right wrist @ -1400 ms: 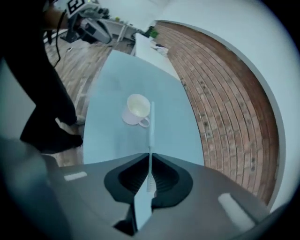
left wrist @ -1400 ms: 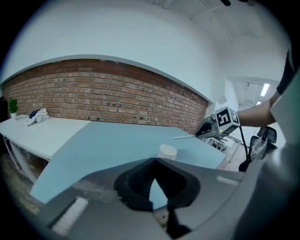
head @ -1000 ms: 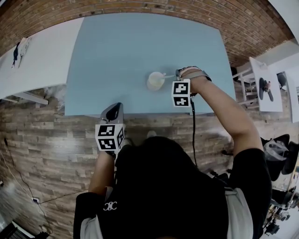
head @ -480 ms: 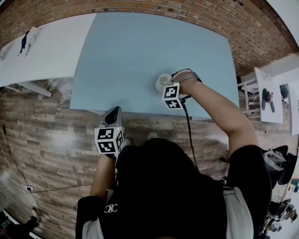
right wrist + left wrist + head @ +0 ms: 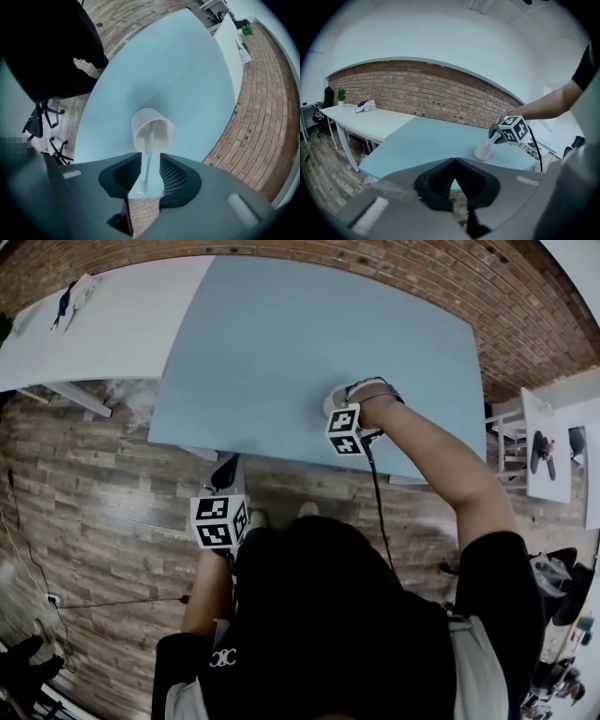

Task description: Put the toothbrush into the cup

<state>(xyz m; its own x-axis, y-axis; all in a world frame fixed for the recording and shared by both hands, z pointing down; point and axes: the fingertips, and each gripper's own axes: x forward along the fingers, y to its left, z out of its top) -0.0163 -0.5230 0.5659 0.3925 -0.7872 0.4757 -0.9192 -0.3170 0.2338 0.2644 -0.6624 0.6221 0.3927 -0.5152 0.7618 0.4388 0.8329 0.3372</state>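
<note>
Right claw (image 5: 150, 155) has just been opening, pads loose either side of the toothbrush (image 5: 146, 173) standing in the cup (image 5: 165, 133) on the bench (image 5: 164, 65); left claw (image 5: 454, 160) pinched closed, empty, off the near edge.

It looked like an office (a plain one): a blue table (image 5: 309, 334), a white table (image 5: 94, 343), rolling chairs (image 5: 44, 115), a brick wall (image 5: 431, 93).

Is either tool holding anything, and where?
Nothing is held. The right tool has just opened; the toothbrush stands loose between its jaws, far end in the cup. The left tool is shut, empty.
</note>
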